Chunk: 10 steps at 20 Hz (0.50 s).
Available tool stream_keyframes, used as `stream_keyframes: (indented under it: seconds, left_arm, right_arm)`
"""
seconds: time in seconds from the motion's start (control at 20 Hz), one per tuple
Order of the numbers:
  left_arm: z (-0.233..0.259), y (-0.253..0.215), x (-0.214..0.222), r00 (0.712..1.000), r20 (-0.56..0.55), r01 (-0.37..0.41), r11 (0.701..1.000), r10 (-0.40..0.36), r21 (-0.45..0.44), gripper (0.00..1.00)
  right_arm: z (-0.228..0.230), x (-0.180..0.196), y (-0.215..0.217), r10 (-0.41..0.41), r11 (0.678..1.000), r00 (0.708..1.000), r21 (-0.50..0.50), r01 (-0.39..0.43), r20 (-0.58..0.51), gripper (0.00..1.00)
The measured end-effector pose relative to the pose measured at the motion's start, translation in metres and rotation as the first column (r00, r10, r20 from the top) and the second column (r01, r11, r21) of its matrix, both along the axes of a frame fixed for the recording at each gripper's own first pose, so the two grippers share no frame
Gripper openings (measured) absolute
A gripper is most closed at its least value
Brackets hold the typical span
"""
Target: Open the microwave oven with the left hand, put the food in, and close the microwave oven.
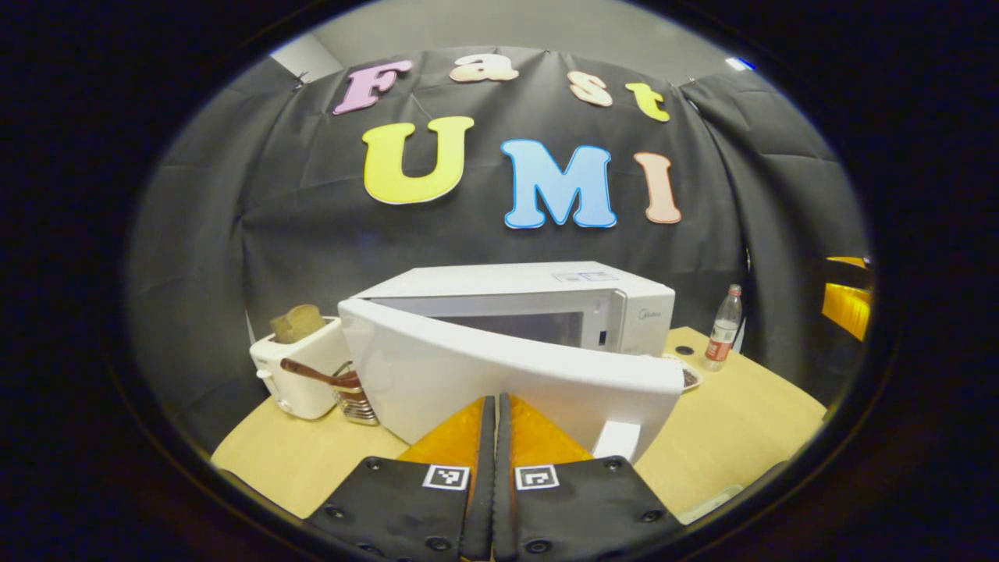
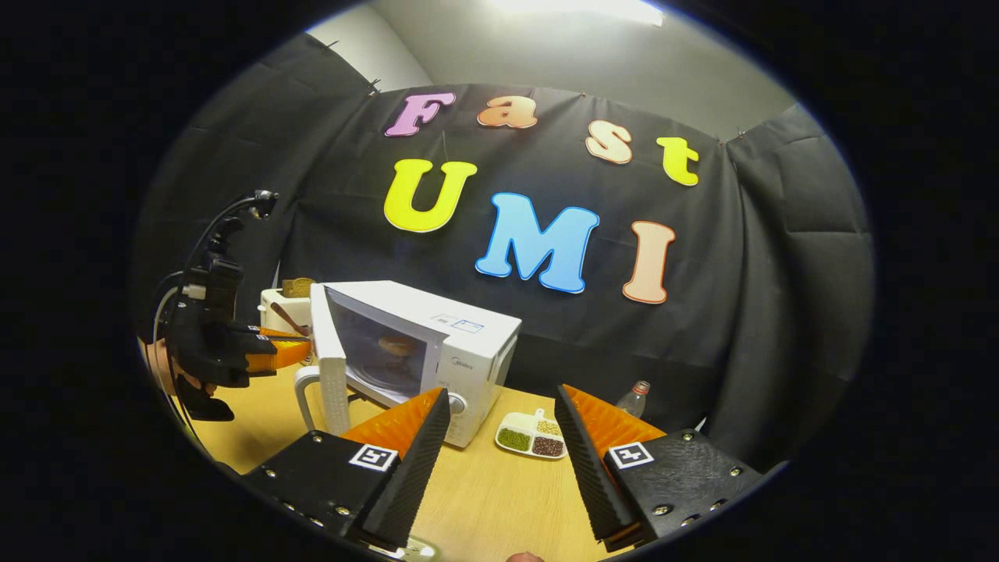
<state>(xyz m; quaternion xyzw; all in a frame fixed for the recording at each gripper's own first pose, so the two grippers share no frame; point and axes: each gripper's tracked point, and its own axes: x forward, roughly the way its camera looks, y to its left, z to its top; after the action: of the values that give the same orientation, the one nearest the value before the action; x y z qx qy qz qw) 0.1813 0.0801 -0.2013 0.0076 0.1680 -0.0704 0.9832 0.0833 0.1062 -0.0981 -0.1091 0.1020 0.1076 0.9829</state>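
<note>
Booth: black cloth walls around a light wooden table (image 2: 499, 499), with a pale ceiling above.
Microwave oven: a white microwave oven (image 1: 546, 300) stands on the table toward the back; in the right gripper view (image 2: 460, 343) its cavity faces forward and left.
Door: the microwave door (image 1: 499, 382) is swung partly open on its left hinge. In the right gripper view the door (image 2: 328, 363) stands edge-on, with its white handle (image 2: 300, 398) at the free edge.
Food: a brownish piece of food (image 2: 398, 344) sits inside the cavity, seen through the opening.
Left gripper: in its own view the left gripper (image 1: 494, 402) has its fingers pressed together with nothing between them, the tips right at the outer face of the door; whether they touch it cannot be told. In the right gripper view it (image 2: 300, 343) is held by a hand (image 2: 168, 371) just left of the door.
Right gripper: the right gripper (image 2: 503, 398) is spread wide and holds nothing, above the table in front of the oven.
Toaster: a white toaster (image 1: 300, 375) with bread (image 1: 296, 321) sticking up stands left of the oven.
Utensil holder: a small metal holder (image 1: 355, 402) with a brown-handled utensil sits between toaster and door.
Dish: a divided white dish (image 2: 531, 435) of green and dark portions lies right of the oven.
Bottle: a clear plastic bottle (image 1: 723, 328) with a red cap stands at the table's far right.
</note>
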Motion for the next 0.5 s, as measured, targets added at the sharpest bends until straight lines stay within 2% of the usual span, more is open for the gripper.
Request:
stream_keyframes:
  seconds: [0.45, 0.5]
  left_arm:
    - [0.000, -0.046, 0.060, 0.999, 0.015, 0.036, 0.999, -0.037, 0.008, 0.07]
    - [0.001, -0.048, 0.066, 0.999, 0.016, 0.036, 0.999, -0.036, 0.006, 0.00]
  right_arm:
    - [-0.014, 0.016, -0.033, -0.037, 0.999, 0.999, 0.006, 0.037, -0.022, 0.83]
    - [-0.015, 0.018, -0.036, -0.040, 0.999, 0.999, 0.006, 0.040, -0.023, 0.83]
